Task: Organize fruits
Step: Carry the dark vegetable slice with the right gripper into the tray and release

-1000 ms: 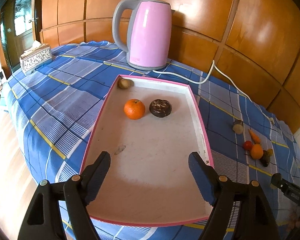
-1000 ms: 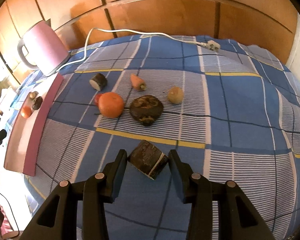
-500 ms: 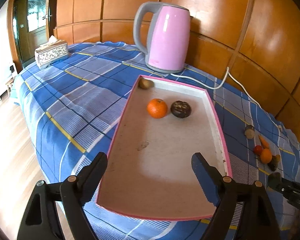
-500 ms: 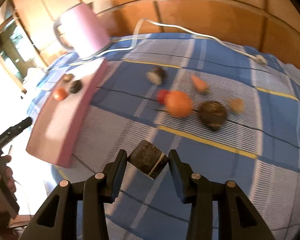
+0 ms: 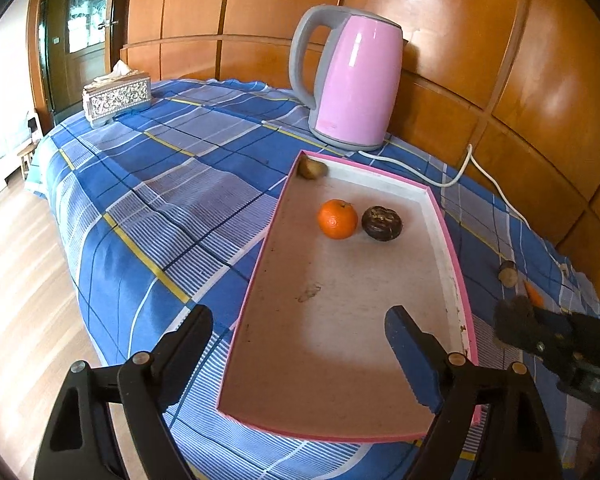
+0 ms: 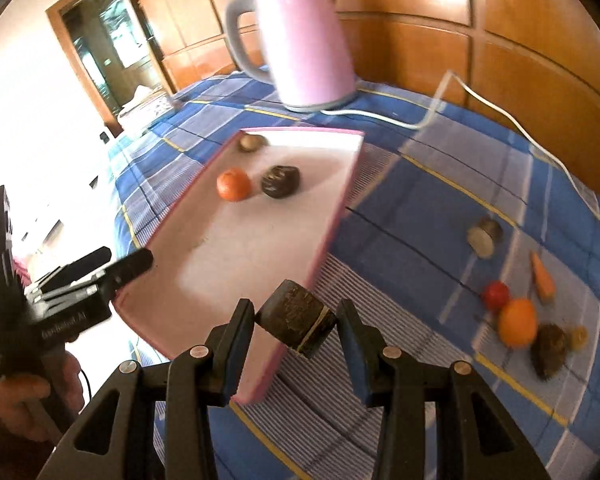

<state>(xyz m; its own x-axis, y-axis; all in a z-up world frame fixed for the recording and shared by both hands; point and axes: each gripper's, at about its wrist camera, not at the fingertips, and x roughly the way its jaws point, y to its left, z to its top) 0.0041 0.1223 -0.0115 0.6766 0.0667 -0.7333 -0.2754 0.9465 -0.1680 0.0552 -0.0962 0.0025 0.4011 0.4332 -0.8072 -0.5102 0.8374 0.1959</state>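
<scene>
A pink-rimmed tray (image 5: 452, 248) lies on the blue plaid cloth and holds an orange (image 5: 337, 219), a dark brown fruit (image 5: 381, 223) and a small brown fruit (image 5: 311, 168) in its far corner. My left gripper (image 5: 300, 338) is open and empty over the tray's near end. My right gripper (image 6: 298, 322) is shut on a dark cut fruit piece (image 6: 298, 318), held above the tray's (image 6: 332, 236) right rim. It also shows at the right edge of the left wrist view (image 5: 516, 318).
A pink kettle (image 5: 352, 84) with a white cord (image 5: 480, 172) stands behind the tray. A tissue box (image 5: 116, 96) sits far left. Loose pieces lie right of the tray: a cut fruit (image 6: 485, 236), carrot (image 6: 542, 278), tomato (image 6: 496, 295), orange (image 6: 518, 322), dark fruit (image 6: 550, 350).
My right gripper has carried the dark cut piece left from the loose fruit pile to the tray's right rim. My left gripper has drifted back and left, still open.
</scene>
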